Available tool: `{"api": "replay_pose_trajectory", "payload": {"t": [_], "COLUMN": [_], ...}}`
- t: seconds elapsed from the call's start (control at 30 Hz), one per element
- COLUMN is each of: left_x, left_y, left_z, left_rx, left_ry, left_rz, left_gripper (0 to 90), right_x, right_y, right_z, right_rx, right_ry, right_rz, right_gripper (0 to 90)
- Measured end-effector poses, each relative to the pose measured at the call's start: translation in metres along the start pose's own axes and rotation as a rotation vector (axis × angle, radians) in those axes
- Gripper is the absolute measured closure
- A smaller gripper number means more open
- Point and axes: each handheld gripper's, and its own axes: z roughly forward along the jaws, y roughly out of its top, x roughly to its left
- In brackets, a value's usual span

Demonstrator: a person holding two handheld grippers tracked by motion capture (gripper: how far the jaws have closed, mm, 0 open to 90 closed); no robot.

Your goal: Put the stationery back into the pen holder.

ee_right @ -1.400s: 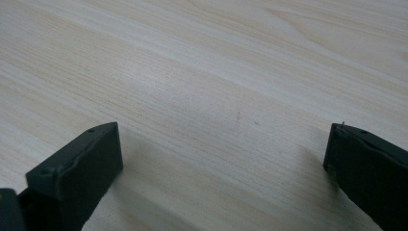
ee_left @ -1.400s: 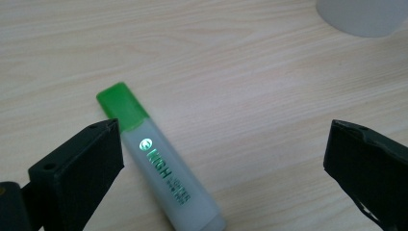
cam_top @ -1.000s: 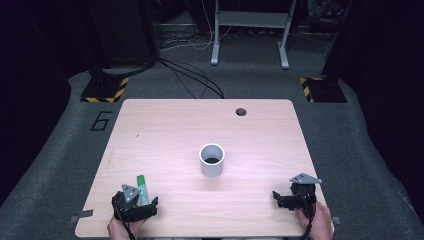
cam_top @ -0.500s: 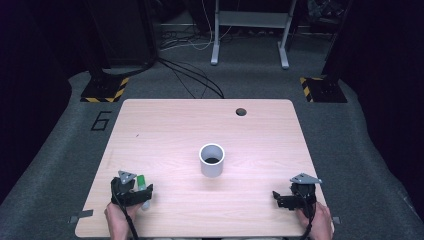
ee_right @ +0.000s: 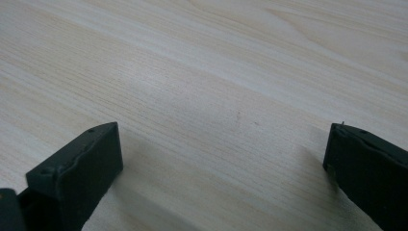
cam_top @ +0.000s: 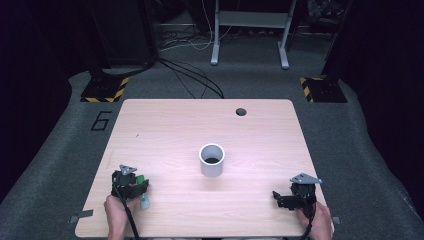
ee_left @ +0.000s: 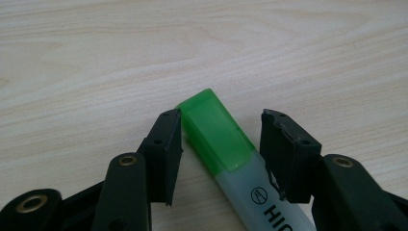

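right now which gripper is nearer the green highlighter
Left. The left gripper has its jaws either side of the highlighter, at the green cap. The right gripper is across the table near its right edge, with bare wood between its open jaws.

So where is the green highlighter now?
The green highlighter lies on the table at its near left, between the open jaws of the left gripper, left of the white cup.
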Motion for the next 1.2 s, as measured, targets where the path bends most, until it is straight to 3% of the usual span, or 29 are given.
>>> {"api": "replay_pose_trajectory", "payload": {"t": [0.13,0.23,0.37,0.5,0.53,0.6,0.7,1.03,1.2], "left_x": [0.000,0.003,0.004,0.007,0.005,0.007,0.008,0.009,0.010], "left_y": [0.001,0.003,0.006,0.010,0.010,0.012,0.011,0.011,0.015], "left_z": [0.001,0.000,0.002,0.002,0.003,0.003,0.003,-0.008,-0.020], "left_rx": [-0.003,0.021,0.027,0.055,0.043,0.059,0.054,-0.047,-0.120], "left_ry": [0.015,0.014,0.009,0.000,0.001,-0.008,-0.018,-0.037,-0.089], "left_rz": [0.001,0.029,0.027,0.069,0.050,0.075,0.080,0.071,0.047], "left_gripper": [56.9,60.9,63.8,66.1,66.4,67.0,67.2,67.3,67.3], "right_x": [0.000,0.000,0.000,0.000,0.000,0.000,0.000,0.000,0.000], "right_y": [0.000,0.000,0.000,0.000,0.000,0.000,0.000,0.000,0.000], "right_z": [0.000,0.000,0.000,0.000,0.000,0.000,0.000,0.000,0.000], "right_rx": [0.000,0.000,0.000,0.000,-0.001,0.000,-0.001,0.000,0.000], "right_ry": [0.000,0.000,0.000,0.000,0.000,0.000,0.000,0.000,0.000], "right_rz": [0.000,0.000,0.000,0.000,0.000,0.001,0.000,0.000,0.000], "right_gripper": [0.0,0.0,0.0,0.0,0.0,0.0,0.0,0.0,0.0]}}
